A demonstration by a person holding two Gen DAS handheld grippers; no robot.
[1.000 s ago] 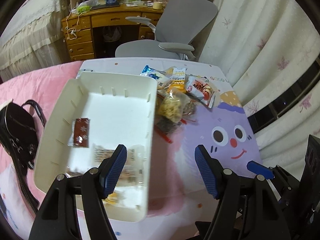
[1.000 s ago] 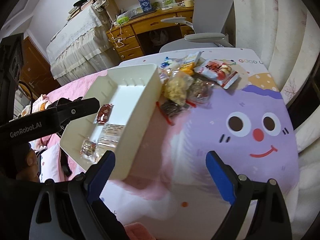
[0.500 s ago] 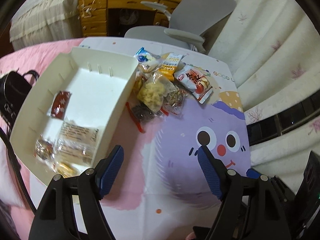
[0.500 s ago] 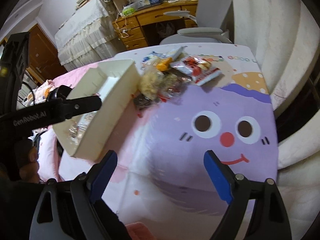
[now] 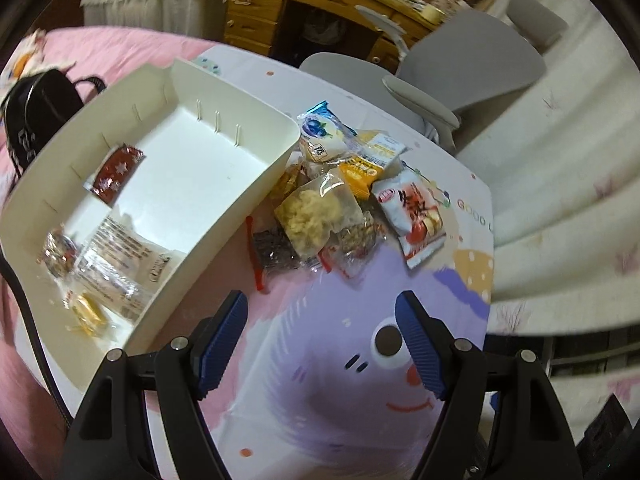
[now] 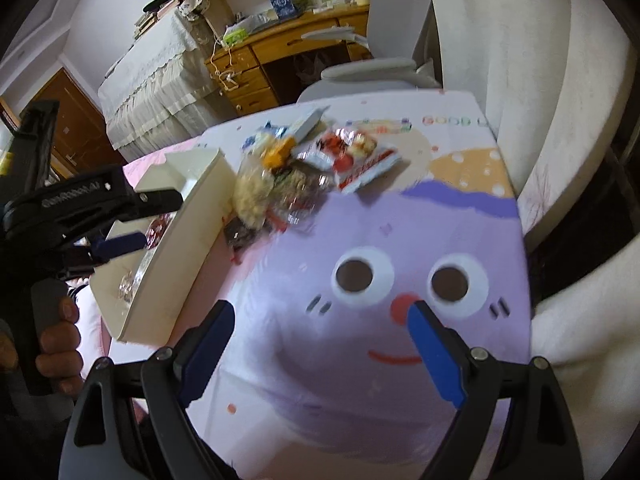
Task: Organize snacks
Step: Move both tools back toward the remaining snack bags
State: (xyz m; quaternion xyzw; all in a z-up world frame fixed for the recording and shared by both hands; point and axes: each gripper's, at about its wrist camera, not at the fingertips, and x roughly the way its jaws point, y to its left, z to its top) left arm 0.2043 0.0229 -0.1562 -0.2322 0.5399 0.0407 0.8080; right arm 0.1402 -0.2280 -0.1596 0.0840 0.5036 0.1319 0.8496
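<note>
A white tray (image 5: 256, 176) lies on the table's left side and holds a red packet (image 5: 114, 174), a clear wrapped packet (image 5: 116, 260) and small sweets. A pile of snack packets (image 5: 344, 196) lies just right of the tray, with a red and white bag (image 5: 414, 216) at its right edge. My left gripper (image 5: 322, 336) is open and empty above the purple cartoon cloth, short of the pile. My right gripper (image 6: 320, 344) is open and empty over the cartoon face; the pile (image 6: 304, 168) and tray (image 6: 192, 232) lie beyond it, and the left gripper (image 6: 116, 244) shows at its left.
The table (image 5: 472, 208) carries a purple cartoon-face cloth (image 6: 400, 240). A grey office chair (image 5: 460, 68) stands behind the table, before a wooden desk (image 5: 280, 12). Curtains (image 5: 560, 160) hang on the right. A black bag (image 5: 36, 116) lies on the pink bed at left.
Both grippers have swung to the right and lower, from over the tray toward the cartoon face and the snack pile. Both stay open and empty. The snacks have not moved.
</note>
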